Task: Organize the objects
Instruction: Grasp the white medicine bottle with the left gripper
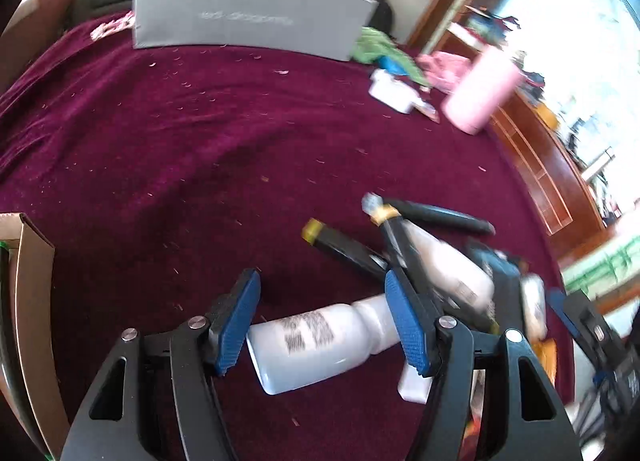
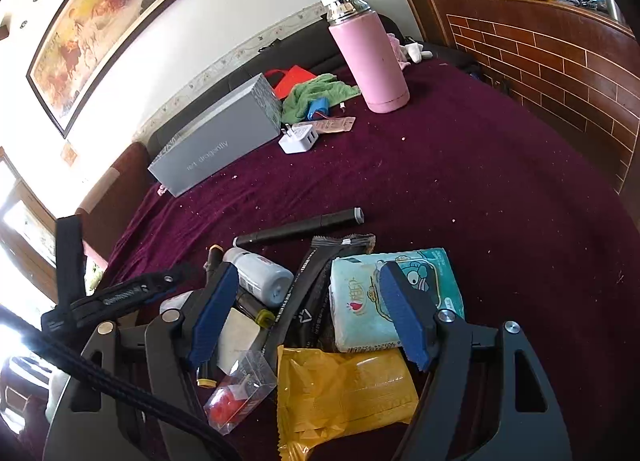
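A heap of small things lies on the maroon cloth (image 1: 200, 133). My left gripper (image 1: 322, 321) is open and hovers over a white bottle (image 1: 316, 345) that lies on its side, neck passing under the right pad; the pads do not press it. A second white bottle (image 1: 452, 269) and black pens (image 1: 344, 249) lie just beyond. My right gripper (image 2: 308, 315) is open above a black packet (image 2: 312, 293), with a pale blue tissue pack (image 2: 360, 301) by its right pad and a yellow packet (image 2: 344, 393) beneath. Neither gripper holds anything.
An open cardboard box (image 1: 32, 301) stands at the left edge. At the back are a grey box (image 2: 216, 145), a pink flask (image 2: 372, 57), a white charger plug (image 2: 298, 137) and a green cloth (image 2: 316, 95). A black pen (image 2: 300, 227) lies beyond the heap. A brick-patterned wall (image 2: 560, 73) runs along the right.
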`<state>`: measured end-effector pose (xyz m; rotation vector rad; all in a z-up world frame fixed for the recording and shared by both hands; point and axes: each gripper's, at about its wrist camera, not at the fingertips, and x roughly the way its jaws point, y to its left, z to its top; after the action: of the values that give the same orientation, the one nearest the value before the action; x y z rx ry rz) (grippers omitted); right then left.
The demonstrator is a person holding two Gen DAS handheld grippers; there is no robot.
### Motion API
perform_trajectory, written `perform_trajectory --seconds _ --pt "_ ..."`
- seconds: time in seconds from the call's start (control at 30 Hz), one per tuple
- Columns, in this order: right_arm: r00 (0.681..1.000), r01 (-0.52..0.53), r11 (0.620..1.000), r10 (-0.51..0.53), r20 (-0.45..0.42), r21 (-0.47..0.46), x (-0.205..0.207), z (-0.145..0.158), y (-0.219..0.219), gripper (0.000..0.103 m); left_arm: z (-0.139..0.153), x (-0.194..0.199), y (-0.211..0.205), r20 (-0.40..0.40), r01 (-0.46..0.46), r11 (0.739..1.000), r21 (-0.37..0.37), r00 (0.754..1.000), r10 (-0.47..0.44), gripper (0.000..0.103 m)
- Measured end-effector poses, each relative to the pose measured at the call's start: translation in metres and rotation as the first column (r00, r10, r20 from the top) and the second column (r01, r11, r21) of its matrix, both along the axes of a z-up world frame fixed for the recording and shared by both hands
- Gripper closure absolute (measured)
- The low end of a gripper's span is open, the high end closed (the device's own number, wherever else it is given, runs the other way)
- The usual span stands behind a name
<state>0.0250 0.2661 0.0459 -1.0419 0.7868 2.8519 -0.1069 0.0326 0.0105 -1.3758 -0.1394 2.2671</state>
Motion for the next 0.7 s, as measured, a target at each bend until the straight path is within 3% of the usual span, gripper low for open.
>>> perform_trajectory --seconds 0.13,0.2,0.27,0.33,0.5,0.57,0.63,0.67,0.7 --pt "1.000 -0.010 1.000 0.010 0.026 -0.012 -0.004 -0.005 0.001 0.030 0.012 0.027 -0.005 0.029 0.119 0.992 0.027 0.992 -0.120 0.045" --pt "0.999 -0.015 1.000 0.016 0.042 -0.020 -0.005 -0.008 0.000 0.030 0.019 0.040 -0.007 -0.022 0.143 0.989 -0.025 0.989 -0.143 0.045" --pt "0.999 -0.015 1.000 0.016 0.049 -0.024 -0.006 -0.009 0.000 0.030 0.022 0.049 -0.002 -0.092 0.158 0.980 -0.124 0.981 -0.170 0.045" --pt "0.999 -0.013 1.000 0.014 0.046 -0.022 -0.005 -0.008 0.000 0.030 0.019 0.052 0.005 -0.102 0.186 0.969 -0.164 0.974 -0.204 0.045" --pt "0.999 -0.009 1.000 0.010 0.049 -0.012 -0.005 -0.008 -0.001 0.030 0.008 0.059 0.038 -0.170 0.225 0.918 -0.325 0.941 -0.291 0.045" --pt "0.999 -0.010 1.000 0.010 0.045 -0.009 -0.005 -0.007 -0.001 0.030 0.009 0.059 0.046 -0.206 0.222 0.910 -0.349 0.930 -0.306 0.045" --pt "0.999 -0.006 1.000 0.006 0.043 0.000 -0.005 -0.007 -0.002 0.030 0.008 0.055 0.046 -0.190 0.209 0.920 -0.330 0.940 -0.282 0.045" --pt "0.999 -0.001 1.000 0.000 0.041 0.006 -0.005 -0.007 -0.002 0.030 0.008 0.056 0.043 -0.174 0.211 0.927 -0.311 0.946 -0.274 0.054" --pt "0.999 0.006 1.000 -0.006 0.039 0.015 -0.005 -0.006 -0.001 0.030 0.007 0.057 0.040 -0.160 0.211 0.928 -0.308 0.950 -0.269 0.070"
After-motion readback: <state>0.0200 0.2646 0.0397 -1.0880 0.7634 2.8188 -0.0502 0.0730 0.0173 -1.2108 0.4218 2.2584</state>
